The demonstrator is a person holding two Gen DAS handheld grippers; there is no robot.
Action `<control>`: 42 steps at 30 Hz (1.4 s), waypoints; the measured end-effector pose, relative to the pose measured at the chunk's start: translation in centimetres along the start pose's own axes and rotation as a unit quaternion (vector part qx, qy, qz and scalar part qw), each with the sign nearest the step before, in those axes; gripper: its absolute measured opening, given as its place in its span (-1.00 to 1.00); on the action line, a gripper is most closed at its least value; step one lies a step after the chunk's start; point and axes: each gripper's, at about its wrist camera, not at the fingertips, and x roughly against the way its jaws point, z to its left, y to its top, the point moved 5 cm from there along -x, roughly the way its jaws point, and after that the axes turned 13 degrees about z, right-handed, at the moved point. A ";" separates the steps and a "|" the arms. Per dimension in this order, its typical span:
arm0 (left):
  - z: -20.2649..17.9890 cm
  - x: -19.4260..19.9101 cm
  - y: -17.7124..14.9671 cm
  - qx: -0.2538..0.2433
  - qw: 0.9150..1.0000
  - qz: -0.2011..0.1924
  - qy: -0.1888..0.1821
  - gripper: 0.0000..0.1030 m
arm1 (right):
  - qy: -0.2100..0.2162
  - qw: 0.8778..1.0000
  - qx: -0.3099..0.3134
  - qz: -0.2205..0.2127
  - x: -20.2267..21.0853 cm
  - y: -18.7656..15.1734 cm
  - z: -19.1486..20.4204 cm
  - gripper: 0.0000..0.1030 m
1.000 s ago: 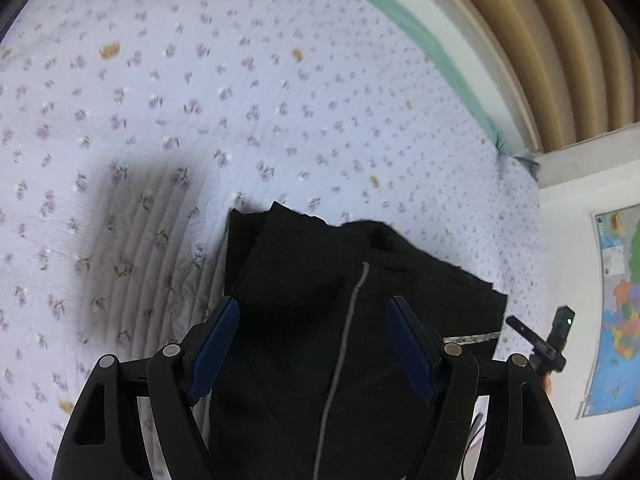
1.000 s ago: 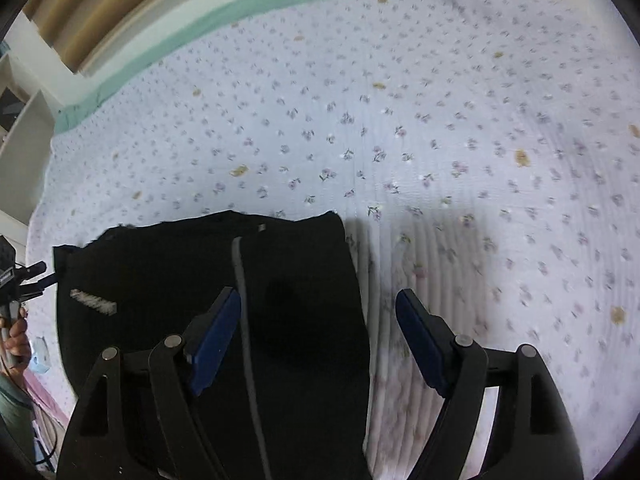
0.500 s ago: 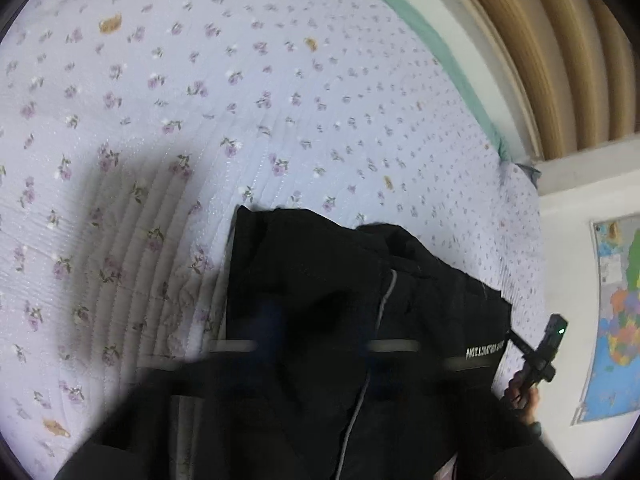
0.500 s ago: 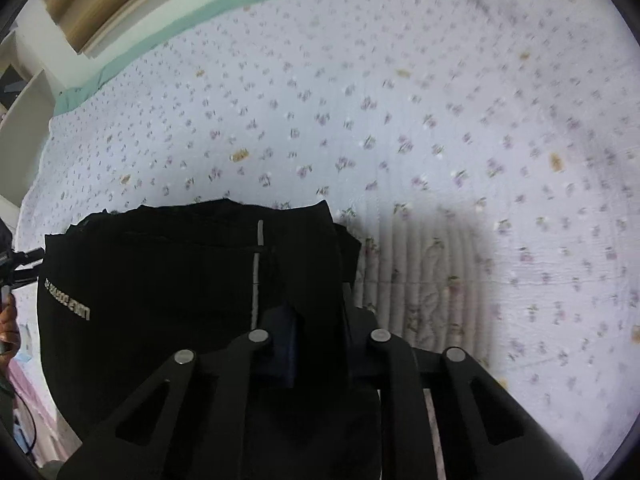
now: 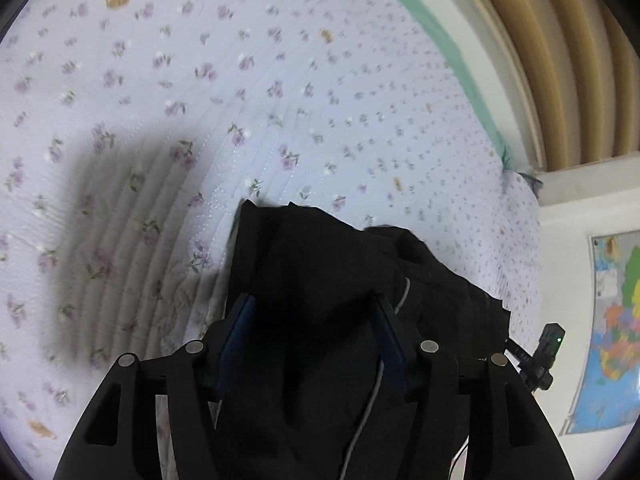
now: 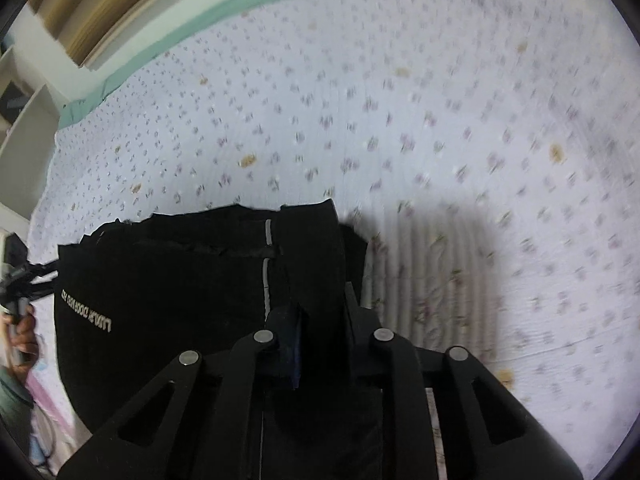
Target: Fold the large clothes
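Note:
A black garment [image 5: 332, 280] with a grey stripe and white lettering lies folded on the floral bedspread [image 5: 240, 80]; it also shows in the right wrist view [image 6: 168, 280]. My left gripper [image 5: 316, 320] has its blue-padded fingers partly closed around a thick bunch of the black fabric. My right gripper [image 6: 320, 312] is shut on the garment's near right corner, with the fabric pinched between its fingers. The other gripper shows at the frame edge of each view, at the far side of the garment [image 5: 548, 352] [image 6: 20, 280].
The bedspread [image 6: 440, 120] stretches far and to both sides, with a green edge [image 6: 200, 8] and a headboard behind. A wall map [image 5: 612, 320] hangs at the right of the left wrist view. A shelf [image 6: 24, 128] stands at the left of the right wrist view.
Both grippers went from wide open over the garment to closing on its fabric. The garment's edge has lifted and bunched between the fingers.

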 end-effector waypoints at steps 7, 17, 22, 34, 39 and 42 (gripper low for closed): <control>-0.8 -0.6 0.4 -0.023 0.999 -0.009 0.021 -0.48 | 0.057 0.998 -0.021 0.014 -2.6 1.3 -0.2 -0.30; -6.6 8.1 1.6 -0.081 0.989 -0.122 0.001 -0.80 | -0.026 0.994 0.010 -0.104 6.7 3.6 2.3 -0.69; -4.8 3.5 5.7 -0.025 0.991 -0.103 0.078 -0.80 | -0.051 0.994 -0.013 -0.097 4.1 7.8 2.1 -0.70; -3.1 -0.7 5.7 -0.044 0.979 -0.036 0.196 -0.48 | -0.065 0.996 -0.057 0.021 -4.0 6.9 0.0 -0.26; -5.2 6.2 2.2 -0.073 0.976 -0.098 0.181 -0.17 | -0.062 0.996 -0.018 -0.059 5.1 3.5 3.5 0.25; -8.4 8.3 -1.2 -0.108 0.976 -0.119 0.149 0.00 | -0.063 0.994 0.012 -0.092 8.6 0.7 6.3 0.45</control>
